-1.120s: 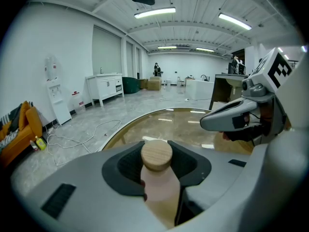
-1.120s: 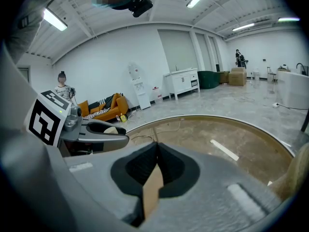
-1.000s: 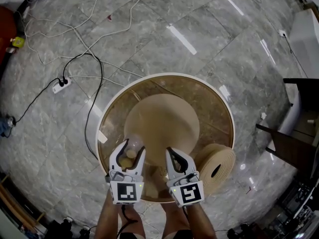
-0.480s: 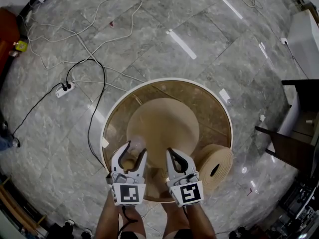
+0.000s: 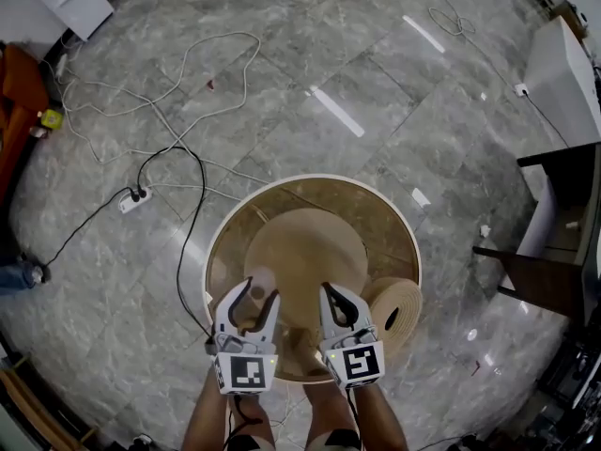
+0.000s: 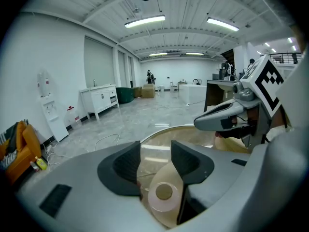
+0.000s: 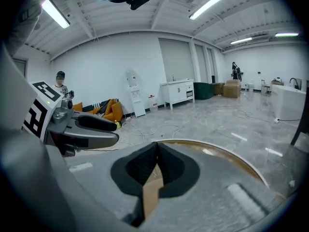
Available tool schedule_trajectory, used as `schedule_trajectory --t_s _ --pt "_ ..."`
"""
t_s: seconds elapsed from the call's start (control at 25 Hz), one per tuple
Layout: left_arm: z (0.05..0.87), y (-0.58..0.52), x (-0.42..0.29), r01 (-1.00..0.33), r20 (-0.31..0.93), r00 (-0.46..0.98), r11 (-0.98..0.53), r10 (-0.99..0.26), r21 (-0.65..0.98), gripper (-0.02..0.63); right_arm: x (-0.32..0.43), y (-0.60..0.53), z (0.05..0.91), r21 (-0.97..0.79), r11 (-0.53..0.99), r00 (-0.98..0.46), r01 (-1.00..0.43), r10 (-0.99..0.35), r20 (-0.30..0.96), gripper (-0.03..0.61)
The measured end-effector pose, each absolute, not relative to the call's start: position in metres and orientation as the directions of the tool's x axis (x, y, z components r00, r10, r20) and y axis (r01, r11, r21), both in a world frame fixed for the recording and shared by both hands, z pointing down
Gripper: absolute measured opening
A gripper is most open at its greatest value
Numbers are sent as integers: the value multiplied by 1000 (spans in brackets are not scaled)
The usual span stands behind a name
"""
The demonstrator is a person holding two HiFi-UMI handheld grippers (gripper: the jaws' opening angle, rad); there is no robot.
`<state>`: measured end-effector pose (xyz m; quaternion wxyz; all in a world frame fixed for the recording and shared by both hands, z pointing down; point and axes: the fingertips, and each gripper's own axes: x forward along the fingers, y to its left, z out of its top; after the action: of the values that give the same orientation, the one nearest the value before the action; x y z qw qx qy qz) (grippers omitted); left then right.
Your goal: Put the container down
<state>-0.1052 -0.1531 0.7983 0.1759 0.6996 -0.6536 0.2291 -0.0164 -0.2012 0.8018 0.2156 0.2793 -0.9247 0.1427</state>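
A small clear container with a pale lid stands at the near left of the round glass table. My left gripper has it between its jaws, which are closing. In the left gripper view the container lies against the right jaw of my left gripper, with a gap showing on the left side. My right gripper hovers beside it over the table's near edge. Its jaws are shut with nothing in them.
Under the glass sits a round wooden base. A tan roll lies at the table's near right. Cables and a power strip lie on the marble floor to the left. Dark furniture stands at the right.
The head view has pulled back, so the table looks smaller. Both grippers stay at the near edge, and the container stays between the left jaws.
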Motion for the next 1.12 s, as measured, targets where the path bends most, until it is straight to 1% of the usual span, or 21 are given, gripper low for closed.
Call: schedule_trajectory --t_s 0.16,0.32,0.44,0.6,0.72,0.84,1.12 --pt "752 -155 -104 -988 521 61 -126 -852 -91 207 -13 -208 756 -128 796 -748 -592 -482 457 0" --pt "700 -160 -104 -997 488 50 -76 -871 -33 201 -11 -213 705 -99 799 -749 -593 -502 433 0" --pt "662 -163 -105 -994 464 55 -90 -884 -54 190 -6 -216 667 -89 792 -745 -604 -521 416 0" --pt "609 -165 -105 -996 423 31 -62 -906 -60 166 4 -219 622 -75 776 -738 -627 -559 379 0" --pt "573 -159 -104 -993 402 31 -74 -915 -92 140 9 -215 587 -65 767 -732 -638 -579 359 0" --pt "539 -152 -100 -987 376 27 -84 -926 -136 127 16 -207 549 -53 764 -732 -644 -594 333 0" --pt "466 -122 -78 -984 340 33 -90 -940 -154 77 47 -179 470 -14 747 -721 -665 -636 276 0"
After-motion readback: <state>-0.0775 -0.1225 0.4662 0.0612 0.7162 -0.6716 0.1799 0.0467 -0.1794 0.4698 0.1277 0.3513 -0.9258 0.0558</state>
